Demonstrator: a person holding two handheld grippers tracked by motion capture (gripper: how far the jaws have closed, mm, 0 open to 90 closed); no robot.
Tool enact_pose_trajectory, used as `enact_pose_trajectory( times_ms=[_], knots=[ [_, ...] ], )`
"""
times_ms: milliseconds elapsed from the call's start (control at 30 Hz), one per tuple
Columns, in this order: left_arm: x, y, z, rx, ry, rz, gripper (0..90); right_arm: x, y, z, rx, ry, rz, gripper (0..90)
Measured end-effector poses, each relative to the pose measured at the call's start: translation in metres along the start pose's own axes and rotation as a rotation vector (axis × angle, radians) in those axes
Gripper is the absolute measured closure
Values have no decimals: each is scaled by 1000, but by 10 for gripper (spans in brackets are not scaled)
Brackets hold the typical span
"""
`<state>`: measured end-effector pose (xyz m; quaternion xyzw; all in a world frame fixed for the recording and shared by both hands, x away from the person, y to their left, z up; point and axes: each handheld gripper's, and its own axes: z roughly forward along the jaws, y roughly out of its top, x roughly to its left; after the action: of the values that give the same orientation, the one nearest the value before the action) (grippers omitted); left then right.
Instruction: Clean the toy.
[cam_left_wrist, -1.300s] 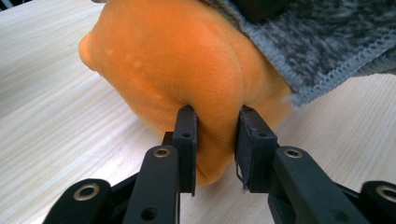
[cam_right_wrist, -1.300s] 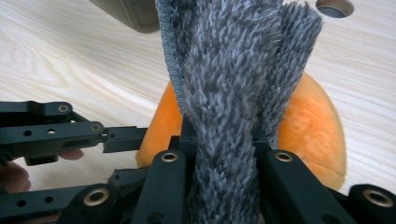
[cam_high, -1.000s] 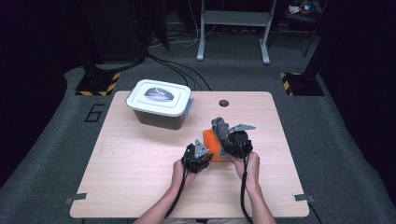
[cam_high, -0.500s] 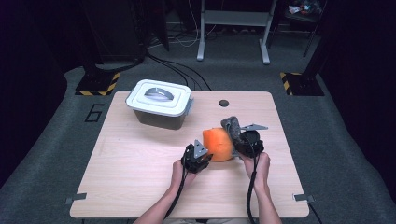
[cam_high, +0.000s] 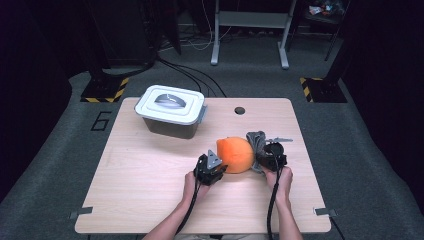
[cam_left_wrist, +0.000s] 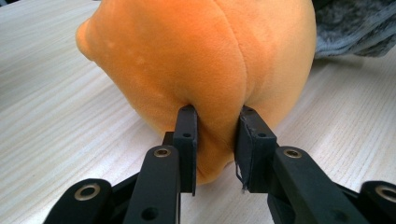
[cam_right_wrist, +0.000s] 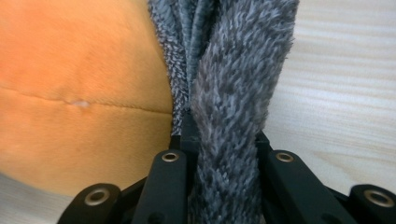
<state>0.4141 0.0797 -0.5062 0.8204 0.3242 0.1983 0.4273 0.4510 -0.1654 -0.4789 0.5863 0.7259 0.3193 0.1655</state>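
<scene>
An orange plush toy (cam_high: 235, 154) lies on the wooden table (cam_high: 150, 190), with a grey furry part (cam_high: 255, 141) at its right side. My left gripper (cam_high: 220, 167) pinches a fold of the orange plush (cam_left_wrist: 196, 70) between its pads at the toy's left. My right gripper (cam_high: 261, 159) is shut on the grey furry part (cam_right_wrist: 233, 93), which bulges up between its jaws beside the orange body (cam_right_wrist: 79, 93).
A grey bin with a white lid (cam_high: 172, 110) stands at the back left of the table. A round cable hole (cam_high: 240, 110) sits near the far edge. Two hands (cam_high: 280, 182) come in from the near edge.
The right gripper has moved right and down toward the table with the grey part, stretching the toy out. The orange body now lies lower and wider. The left gripper has stayed put.
</scene>
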Motion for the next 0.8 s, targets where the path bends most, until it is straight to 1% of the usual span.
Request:
enact_pose_trajectory(
  times_ms=[33,67,133,200,233,367,433,467,500,533,600,633,700,767,800],
  knots=[
    [0,0,0,-1,1,-1,715,-1,0,3,14,-2,-4,760],
    [0,0,0,-1,0,-2,715,-1,-1,4,30,-4,13,759],
    [0,0,0,-1,1,-3,715,-4,-2,8,49,-3,5,759],
    [0,0,0,-1,2,-2,715,-6,-2,8,56,-2,10,758],
    [0,0,0,-2,2,-3,714,-6,-3,6,58,2,22,758],
    [0,0,1,-4,5,-8,714,-5,0,-11,5,4,12,756],
    [-1,1,1,-2,6,1,714,2,4,-27,-45,24,10,756],
    [-1,1,1,-2,6,4,714,6,7,-34,-69,28,-13,756],
    [-1,1,1,-2,6,4,714,12,10,-40,-84,41,-16,756],
    [-2,2,1,1,5,3,714,16,12,-46,-97,60,-32,756],
    [-2,2,1,-1,4,1,714,25,18,-55,-122,96,-44,755],
    [-2,2,1,-2,6,0,714,32,21,-58,-130,116,-53,755],
    [-2,2,1,-2,4,0,714,41,26,-60,-136,151,-65,754],
    [-2,2,1,-2,4,0,714,48,29,-57,-132,162,-85,753],
    [-2,2,1,-2,6,2,714,52,30,-56,-128,172,-85,753]
  ],
)
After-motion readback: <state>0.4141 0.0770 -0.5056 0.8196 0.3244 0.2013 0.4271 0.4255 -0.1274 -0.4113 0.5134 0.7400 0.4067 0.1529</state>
